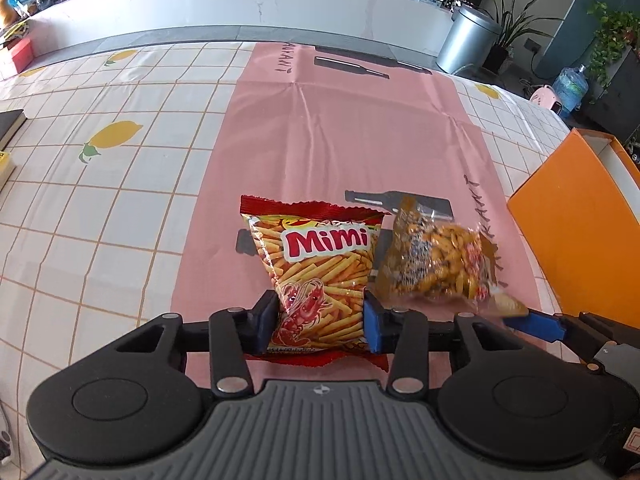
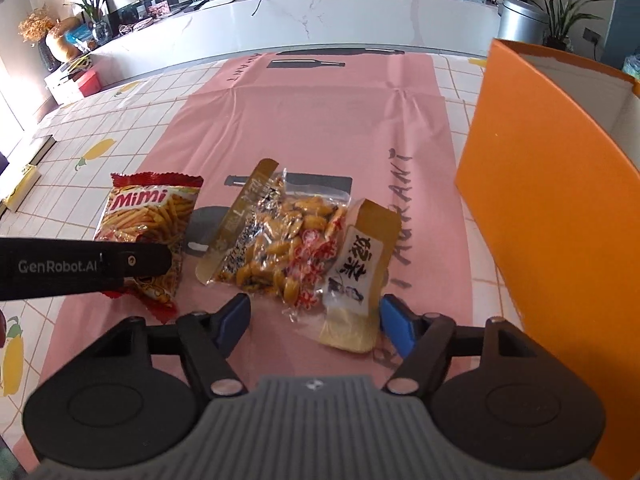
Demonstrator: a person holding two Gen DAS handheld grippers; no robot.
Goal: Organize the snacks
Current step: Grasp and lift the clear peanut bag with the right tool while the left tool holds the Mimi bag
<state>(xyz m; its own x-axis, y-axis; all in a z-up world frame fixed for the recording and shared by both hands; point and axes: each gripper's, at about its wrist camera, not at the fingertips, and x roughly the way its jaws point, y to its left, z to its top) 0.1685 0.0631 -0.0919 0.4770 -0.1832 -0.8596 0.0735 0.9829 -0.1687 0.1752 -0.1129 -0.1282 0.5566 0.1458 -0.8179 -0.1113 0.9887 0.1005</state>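
Left gripper [image 1: 320, 320] tilted down, jaws pinching Mimi bag [image 1: 316, 264].

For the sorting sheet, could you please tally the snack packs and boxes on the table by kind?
Red Mimi snack bag: 1
Clear bag of mixed snacks: 1
Orange box: 1
Total: 3

around the table

a pink runner [image 1: 352, 136] printed with dark bottles lies over a lemon-print checked tablecloth [image 1: 112, 168]. beyond stand a long white marble counter [image 1: 248, 4], a metal bin [image 1: 466, 40], potted plants [image 1: 612, 44] and a water jug [image 1: 570, 88].
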